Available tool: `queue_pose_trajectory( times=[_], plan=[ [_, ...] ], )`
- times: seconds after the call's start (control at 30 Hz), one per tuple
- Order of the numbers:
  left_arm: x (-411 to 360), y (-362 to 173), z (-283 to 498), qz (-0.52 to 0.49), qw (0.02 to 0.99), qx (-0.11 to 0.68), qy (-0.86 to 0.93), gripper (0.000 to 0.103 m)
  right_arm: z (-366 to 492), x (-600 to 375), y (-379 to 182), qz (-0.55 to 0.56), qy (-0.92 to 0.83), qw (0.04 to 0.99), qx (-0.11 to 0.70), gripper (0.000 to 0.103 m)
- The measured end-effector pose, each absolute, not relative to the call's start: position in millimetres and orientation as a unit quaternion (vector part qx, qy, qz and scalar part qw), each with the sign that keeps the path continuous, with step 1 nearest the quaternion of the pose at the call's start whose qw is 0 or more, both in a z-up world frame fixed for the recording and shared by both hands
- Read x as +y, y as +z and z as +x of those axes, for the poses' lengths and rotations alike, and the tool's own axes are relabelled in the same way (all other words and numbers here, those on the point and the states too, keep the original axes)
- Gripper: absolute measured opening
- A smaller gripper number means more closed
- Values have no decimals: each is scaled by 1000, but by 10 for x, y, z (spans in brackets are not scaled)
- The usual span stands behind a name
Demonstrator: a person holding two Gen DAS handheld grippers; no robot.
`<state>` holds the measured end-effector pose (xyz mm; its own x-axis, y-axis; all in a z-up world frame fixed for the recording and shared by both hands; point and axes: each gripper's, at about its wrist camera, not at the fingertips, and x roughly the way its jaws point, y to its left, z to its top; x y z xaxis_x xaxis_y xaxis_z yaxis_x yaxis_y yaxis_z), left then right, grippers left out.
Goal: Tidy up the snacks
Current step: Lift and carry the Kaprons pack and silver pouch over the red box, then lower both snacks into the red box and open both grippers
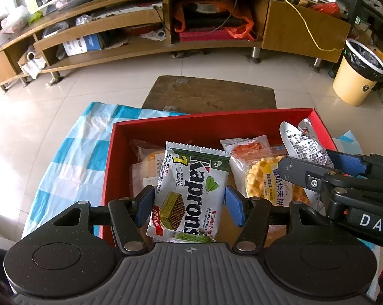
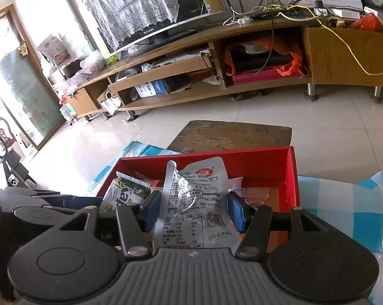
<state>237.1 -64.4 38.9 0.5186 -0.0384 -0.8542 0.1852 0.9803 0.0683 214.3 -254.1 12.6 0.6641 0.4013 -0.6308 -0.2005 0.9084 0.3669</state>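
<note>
The wafer pack point(image 1: 190, 193) lies inside the red box point(image 1: 211, 122), between the spread pads of the left hand-held gripper point(image 1: 189, 202), which is released, neither pad touching it. Beside it lies a waffle pack point(image 1: 270, 178). The silver pouch point(image 2: 196, 203) is grasped by the right hand-held gripper point(image 2: 195, 212) above the box. The box sits on a blue-checked cloth point(image 1: 72, 157) over the surface.

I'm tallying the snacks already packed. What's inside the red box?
Inside the red box: a Kaprons wafer pack, a waffle pack, an orange snack pack, a brownish packet. Anything beneath is covered.
</note>
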Motion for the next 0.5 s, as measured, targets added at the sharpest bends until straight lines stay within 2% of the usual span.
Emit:
queue_pose_trajectory(
  times=[0.5],
  plan=[
    [-634,226,2509,83,856,508,-49,67,2311,-2423,-28,111,156,897,398,55]
  ],
)
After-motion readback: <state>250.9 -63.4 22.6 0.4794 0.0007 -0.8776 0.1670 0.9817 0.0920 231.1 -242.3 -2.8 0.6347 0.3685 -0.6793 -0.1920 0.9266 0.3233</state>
